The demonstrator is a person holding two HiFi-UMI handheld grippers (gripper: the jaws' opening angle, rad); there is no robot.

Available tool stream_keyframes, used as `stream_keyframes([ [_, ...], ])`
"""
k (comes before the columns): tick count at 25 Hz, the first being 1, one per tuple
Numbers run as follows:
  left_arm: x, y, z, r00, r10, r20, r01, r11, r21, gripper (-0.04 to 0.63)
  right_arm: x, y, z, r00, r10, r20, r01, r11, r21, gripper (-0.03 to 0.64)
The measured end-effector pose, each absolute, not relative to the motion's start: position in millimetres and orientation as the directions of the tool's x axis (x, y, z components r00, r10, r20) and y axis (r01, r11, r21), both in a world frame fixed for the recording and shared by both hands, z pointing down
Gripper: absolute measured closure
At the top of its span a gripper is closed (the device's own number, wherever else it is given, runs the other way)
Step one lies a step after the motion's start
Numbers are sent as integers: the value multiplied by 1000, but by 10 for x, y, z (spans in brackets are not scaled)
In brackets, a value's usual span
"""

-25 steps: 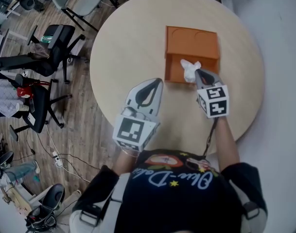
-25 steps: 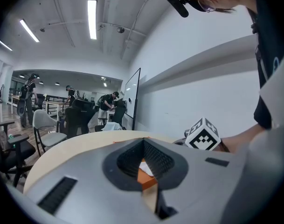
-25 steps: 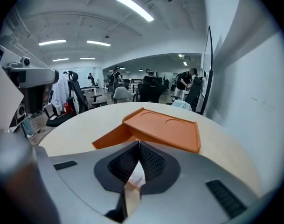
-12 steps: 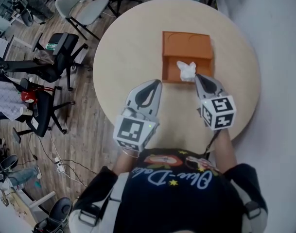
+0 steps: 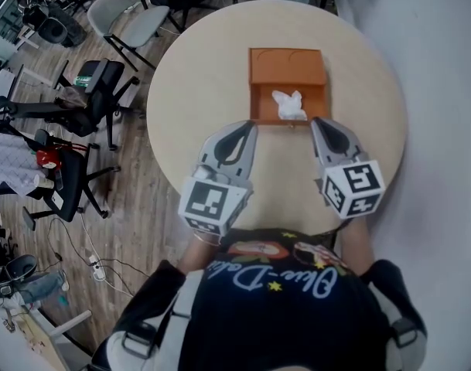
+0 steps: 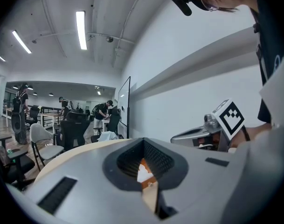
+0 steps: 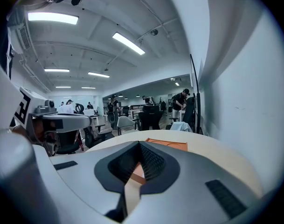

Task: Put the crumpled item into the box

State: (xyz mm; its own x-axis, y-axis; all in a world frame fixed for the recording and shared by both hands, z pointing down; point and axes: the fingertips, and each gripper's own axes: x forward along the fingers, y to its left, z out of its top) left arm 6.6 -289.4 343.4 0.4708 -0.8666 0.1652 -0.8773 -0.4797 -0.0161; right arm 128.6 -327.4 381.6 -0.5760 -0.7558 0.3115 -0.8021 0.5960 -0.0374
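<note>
An orange box [image 5: 288,74] stands open on the round table [image 5: 204,68], its lid lying flat behind it. The white crumpled item [image 5: 288,105] lies inside the box's near compartment. My left gripper [image 5: 247,127] hovers shut and holding nothing just left of the box's front. My right gripper [image 5: 319,122], also shut with nothing in it, sits just right of the front, apart from the item. In the left gripper view, the item [image 6: 142,173] and the box [image 6: 142,164] show through the narrow slit of the left gripper [image 6: 146,190]. In the right gripper view, the box lid [image 7: 167,144] shows beyond the right gripper [image 7: 130,190].
Several office chairs [image 5: 80,99] stand on the wooden floor left of the table. A white wall [image 5: 436,91] runs along the right. The table's near edge [image 5: 250,226] is close to my body. People stand far off in the office [image 6: 102,113].
The right gripper let go of the crumpled item into the box and drew back toward me. The item now rests in the box. The left gripper stayed roughly in place.
</note>
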Motion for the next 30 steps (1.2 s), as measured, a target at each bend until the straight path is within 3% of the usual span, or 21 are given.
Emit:
stream_keyframes([
  [13, 213, -2682, 3364, 487, -860, 151, -867, -497, -34, 604, 1338, -2900, 3473, -605, -769, 205, -792, 607, -64, 617],
  [30, 138, -2587, 3377, 484, -861, 158, -870, -493, -24, 604, 1302, -2817, 3404, -604, -771, 202, -794, 603, -72, 618],
])
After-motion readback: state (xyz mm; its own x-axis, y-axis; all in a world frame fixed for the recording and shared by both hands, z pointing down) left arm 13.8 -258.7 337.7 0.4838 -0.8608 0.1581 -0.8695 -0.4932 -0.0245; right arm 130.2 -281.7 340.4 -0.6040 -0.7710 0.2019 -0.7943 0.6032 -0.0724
